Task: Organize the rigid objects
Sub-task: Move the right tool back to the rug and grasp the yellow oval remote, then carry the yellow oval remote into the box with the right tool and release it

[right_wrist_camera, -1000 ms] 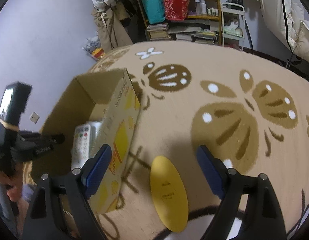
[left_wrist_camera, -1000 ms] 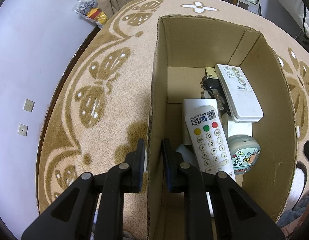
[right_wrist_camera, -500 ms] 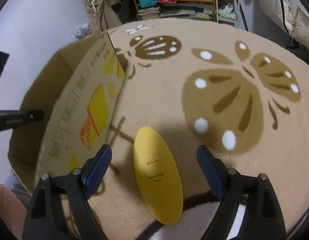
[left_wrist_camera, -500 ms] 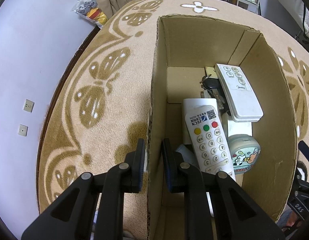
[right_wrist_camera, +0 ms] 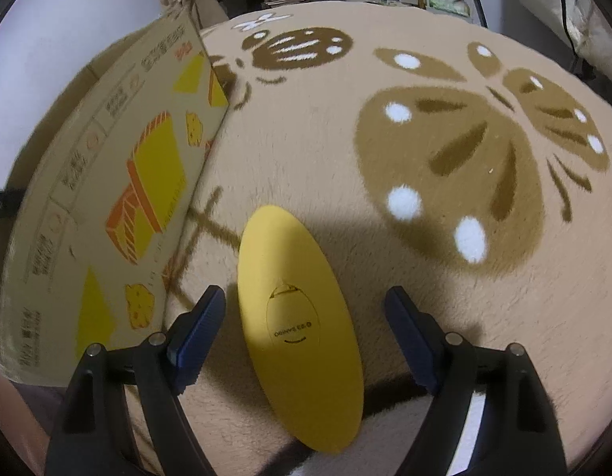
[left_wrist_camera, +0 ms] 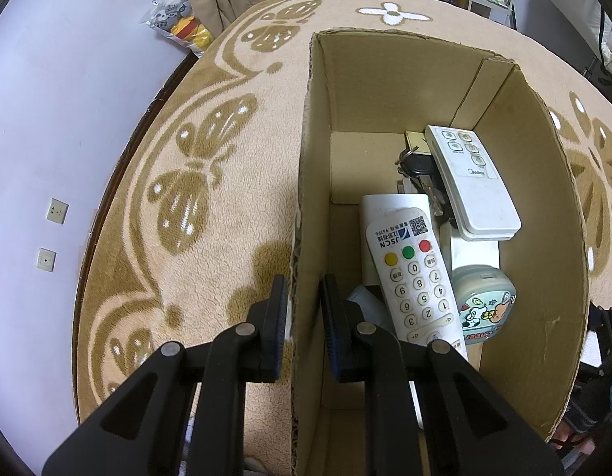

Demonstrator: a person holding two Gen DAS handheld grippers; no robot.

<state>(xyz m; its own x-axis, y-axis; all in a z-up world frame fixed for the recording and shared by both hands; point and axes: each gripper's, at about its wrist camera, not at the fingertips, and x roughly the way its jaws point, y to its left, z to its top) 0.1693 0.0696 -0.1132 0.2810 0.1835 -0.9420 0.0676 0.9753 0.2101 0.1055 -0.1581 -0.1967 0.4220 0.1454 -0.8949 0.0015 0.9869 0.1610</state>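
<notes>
Left tongs [left_wrist_camera: 303,313] pinch box wall [left_wrist_camera: 302,198] | right tongs [right_wrist_camera: 304,331] spread, straddling yellow oval [right_wrist_camera: 302,317]

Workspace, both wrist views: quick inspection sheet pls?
Surface: beige rug with brown butterfly pattern.
Job's things: cardboard box holds two white remotes, keys, a small cartoon-print case; yellow oval object lies on the rug beside the box.
Clutter: nothing seen on the rug.
Grippers: left claw shut on the box wall; right claw open, straddling the yellow oval.
Cables: nothing seen.
Surroundings: shelves with books, wall sockets.
</notes>
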